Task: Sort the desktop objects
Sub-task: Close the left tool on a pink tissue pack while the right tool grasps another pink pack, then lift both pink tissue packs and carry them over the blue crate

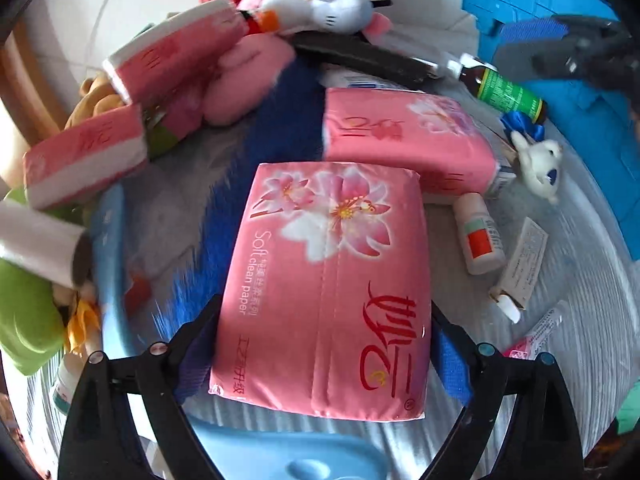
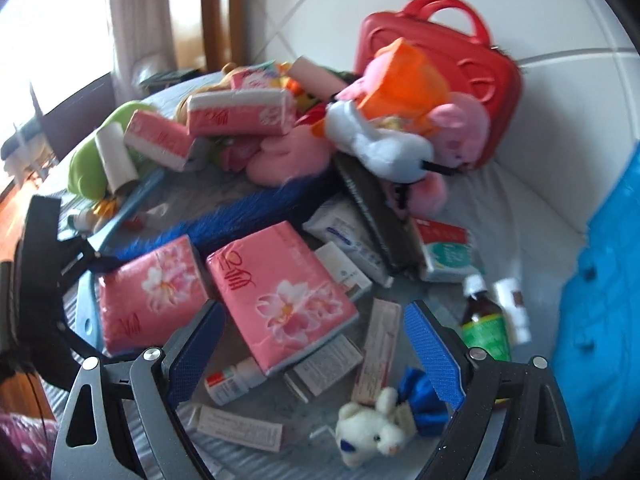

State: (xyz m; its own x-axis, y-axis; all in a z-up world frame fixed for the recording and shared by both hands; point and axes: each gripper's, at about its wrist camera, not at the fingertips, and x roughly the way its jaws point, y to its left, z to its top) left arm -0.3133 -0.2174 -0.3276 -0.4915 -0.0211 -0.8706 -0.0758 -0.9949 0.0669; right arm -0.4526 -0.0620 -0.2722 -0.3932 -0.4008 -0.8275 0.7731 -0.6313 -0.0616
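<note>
Pink tissue pack sits between the left gripper fingers, both pads pressed on its sides: pinched, w/ the pack's near end at the jaw base and the rest sticking fwd. In the right wrist view the same pack lies low at left, just beside a second pink tissue pack on the grey striped surface. Right gripper is spread wide, nothing between its fingers; it hangs over a small white pill bottle, cardboard med boxes & a white plush toy. Green-label brown bottle near its right finger. Red case & plush pile well behind.
</note>
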